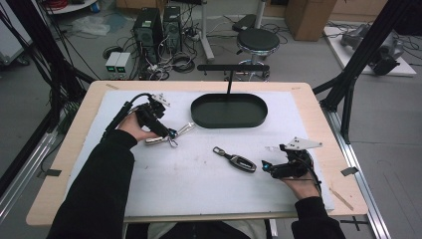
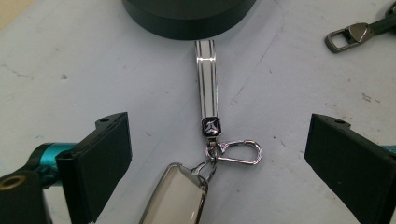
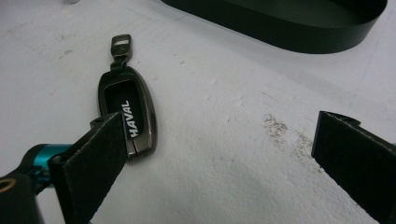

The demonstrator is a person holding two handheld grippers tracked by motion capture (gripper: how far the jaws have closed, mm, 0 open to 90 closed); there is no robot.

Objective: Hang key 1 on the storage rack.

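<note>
A silver key fob (image 1: 155,141) with a striped strap (image 1: 185,128) and a clip lies on the white mat, left of centre. My left gripper (image 1: 171,135) hovers over it, open. In the left gripper view the fob (image 2: 175,196) sits low between the jaws of my left gripper (image 2: 219,126), the strap (image 2: 206,79) pointing at the black oval tray (image 2: 187,16). A dark key fob (image 1: 240,161) marked HAVAL lies mid-mat. My right gripper (image 1: 266,167) is open just right of it. In the right gripper view that fob (image 3: 128,112) lies by the left jaw of my right gripper (image 3: 223,122).
The black oval tray (image 1: 229,110) stands at the back centre of the mat (image 1: 199,184) with nothing showing inside it. Bare wooden table edge (image 1: 328,129) runs along the right. Behind the table are a stool (image 1: 258,40), computer cases and cables on the floor.
</note>
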